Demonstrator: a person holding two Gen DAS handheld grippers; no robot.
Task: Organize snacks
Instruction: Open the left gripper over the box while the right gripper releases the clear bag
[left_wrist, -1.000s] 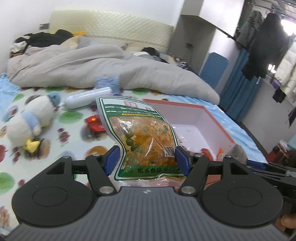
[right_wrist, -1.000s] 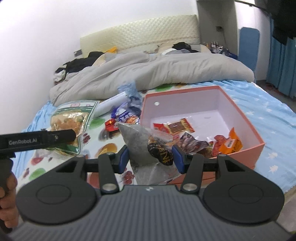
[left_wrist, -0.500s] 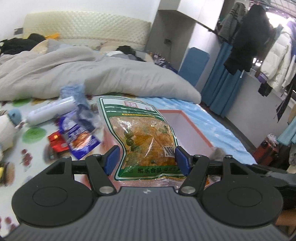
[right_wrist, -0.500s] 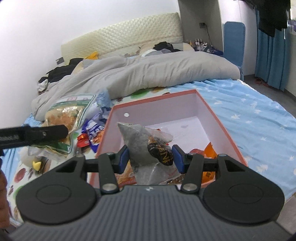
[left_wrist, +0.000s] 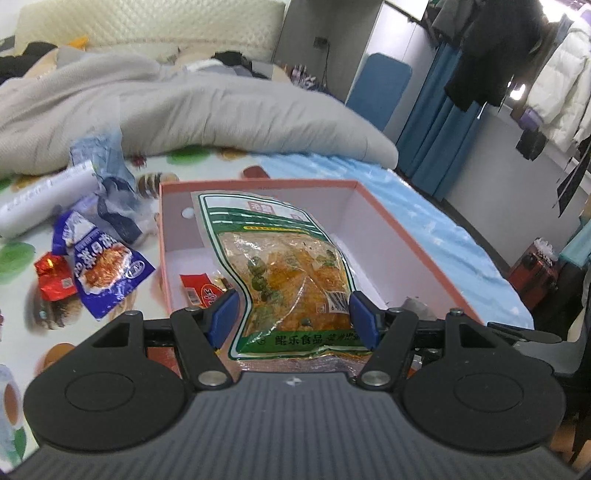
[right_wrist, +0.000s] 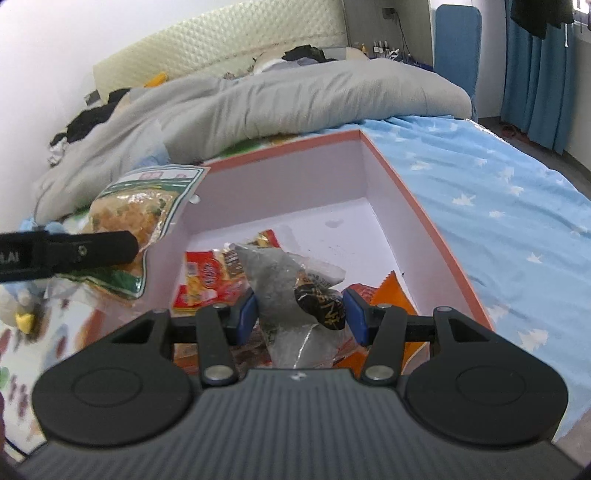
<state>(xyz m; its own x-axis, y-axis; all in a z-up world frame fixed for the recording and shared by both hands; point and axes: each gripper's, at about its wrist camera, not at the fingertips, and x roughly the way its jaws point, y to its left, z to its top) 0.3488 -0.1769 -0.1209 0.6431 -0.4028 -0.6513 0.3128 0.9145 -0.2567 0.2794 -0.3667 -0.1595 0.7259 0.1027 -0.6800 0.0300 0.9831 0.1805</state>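
Note:
My left gripper (left_wrist: 293, 317) is shut on a green-edged pouch of orange pickled food (left_wrist: 280, 266), held over the pink box (left_wrist: 413, 236). From the right wrist the same pouch (right_wrist: 136, 214) hangs at the box's left wall, under the left gripper's black finger (right_wrist: 92, 247). My right gripper (right_wrist: 301, 312) is shut on a clear bag holding a dark wrapped sweet (right_wrist: 295, 291), above the box's (right_wrist: 417, 206) near end. Red and orange snack packets (right_wrist: 207, 277) lie on the box floor.
Left of the box, on the printed sheet, lie a blue snack bag (left_wrist: 99, 266), a red wrapped sweet (left_wrist: 53, 275), crumpled blue wrappers (left_wrist: 110, 184) and a white tube (left_wrist: 40, 195). A grey duvet (left_wrist: 184, 110) lies behind. Blue starred bedding (right_wrist: 498, 192) runs along the right.
Both grippers have moved forward and down over the pink box, carrying their bags. The green pouch now hangs over the box interior instead of beside it.

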